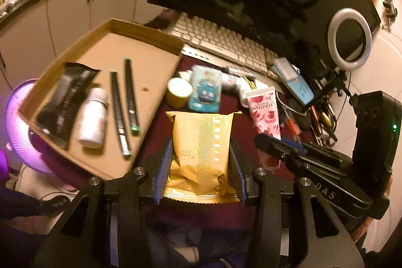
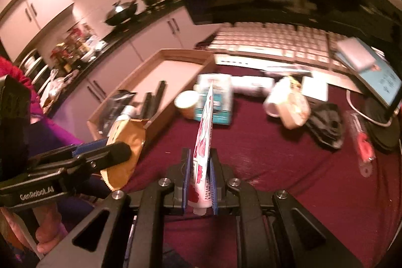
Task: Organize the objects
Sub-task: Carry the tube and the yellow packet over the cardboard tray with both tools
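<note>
**Two items in hand, tray part filled**

Your left gripper (image 1: 201, 162) is clamped on the gold pouch (image 1: 201, 150), its jaws standing wide because the pouch is wide. It hangs above the maroon cloth (image 2: 276, 167), just beside the tray's (image 1: 150, 29) near corner. Your right gripper (image 2: 199, 182) is squeezed nearly shut on the pink tube (image 2: 203, 142), which stands on edge between the pads, cap end toward the camera, also over the cloth.

Done so far, by the look of it: the tray already holds a black sachet (image 1: 65, 97), a white bottle (image 1: 91, 117) and two dark pens (image 1: 125, 102), lying side by side.

Still to do: both held items are short of the tray. On the cloth you still have a tape roll (image 1: 178, 92), a blue packet (image 1: 206, 89), a white clutter of small things behind them and a red tool (image 2: 364, 142) by the cables. I'd judge you under halfway.
</note>
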{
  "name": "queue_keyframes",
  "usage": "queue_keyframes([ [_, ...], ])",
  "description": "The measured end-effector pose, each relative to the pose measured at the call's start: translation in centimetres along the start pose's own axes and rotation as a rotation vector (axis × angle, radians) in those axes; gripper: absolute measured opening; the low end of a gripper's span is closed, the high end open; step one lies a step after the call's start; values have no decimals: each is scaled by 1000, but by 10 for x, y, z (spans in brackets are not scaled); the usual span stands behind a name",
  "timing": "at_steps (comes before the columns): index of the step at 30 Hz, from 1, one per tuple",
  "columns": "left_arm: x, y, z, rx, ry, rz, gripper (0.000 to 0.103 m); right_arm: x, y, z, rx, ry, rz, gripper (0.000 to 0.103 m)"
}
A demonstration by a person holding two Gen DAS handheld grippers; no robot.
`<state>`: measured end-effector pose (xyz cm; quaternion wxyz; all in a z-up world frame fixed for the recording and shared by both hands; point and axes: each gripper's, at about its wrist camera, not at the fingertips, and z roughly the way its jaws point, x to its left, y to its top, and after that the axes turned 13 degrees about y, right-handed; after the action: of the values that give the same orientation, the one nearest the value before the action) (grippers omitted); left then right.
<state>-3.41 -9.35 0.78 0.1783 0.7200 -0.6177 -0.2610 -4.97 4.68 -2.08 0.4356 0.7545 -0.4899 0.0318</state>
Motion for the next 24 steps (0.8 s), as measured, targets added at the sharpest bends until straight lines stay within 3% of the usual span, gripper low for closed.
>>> queue_keyframes([
  [10,33,15,-24,-41,52,-62,43,45,19,13,9,70,-76,12],
  [24,64,46,-3,-26,84,-116,43,58,50,56,60,113,-95,12],
])
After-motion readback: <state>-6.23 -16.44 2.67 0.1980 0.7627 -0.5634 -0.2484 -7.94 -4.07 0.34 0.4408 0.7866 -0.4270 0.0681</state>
